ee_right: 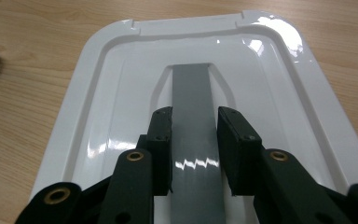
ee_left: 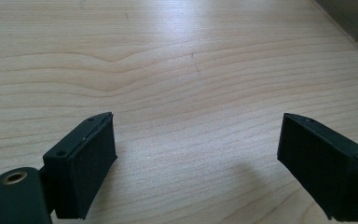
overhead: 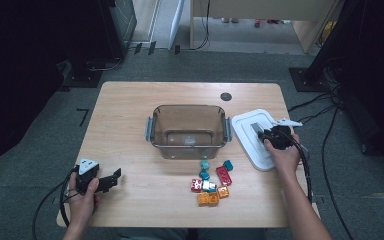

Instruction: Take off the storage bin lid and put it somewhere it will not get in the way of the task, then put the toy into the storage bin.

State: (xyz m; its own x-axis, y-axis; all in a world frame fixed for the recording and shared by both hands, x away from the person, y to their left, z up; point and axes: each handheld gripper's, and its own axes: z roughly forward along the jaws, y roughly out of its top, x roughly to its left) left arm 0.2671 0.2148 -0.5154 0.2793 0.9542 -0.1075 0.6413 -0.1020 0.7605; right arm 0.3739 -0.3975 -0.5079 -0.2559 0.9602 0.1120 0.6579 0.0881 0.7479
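Black jaws of the right gripper [ee_right: 194, 151] rise at the bottom of the right gripper view, one on each side of the grey handle [ee_right: 193, 98] that runs down the middle of the white lid [ee_right: 98, 116]. They stand close against the handle's two edges; whether the pads actually press on it I cannot tell. From the high view, the right gripper [overhead: 266, 134] sits over the lid [overhead: 247, 145], held by the right hand [overhead: 282, 152], with the forearm coming up from the lower right.

That lid lies flat on the wooden table [overhead: 130, 110], just to the right of the clear bin [overhead: 189, 131], which stands near the table's middle. In front of the bin lies a small cluster of blocks [overhead: 211, 180]: teal, red and orange ones, close together.

At the table's near left corner, the left hand [overhead: 82, 197] holds the left gripper [overhead: 115, 177] low over bare wood, well apart from the blocks and the bin. Its jaws stand wide apart in the left gripper view, with nothing between them but the wood grain [ee_left: 186, 93]; the left gripper [ee_left: 196, 163] points along the tabletop, and an edge of the bin [ee_left: 354, 23] shows in the far right corner.
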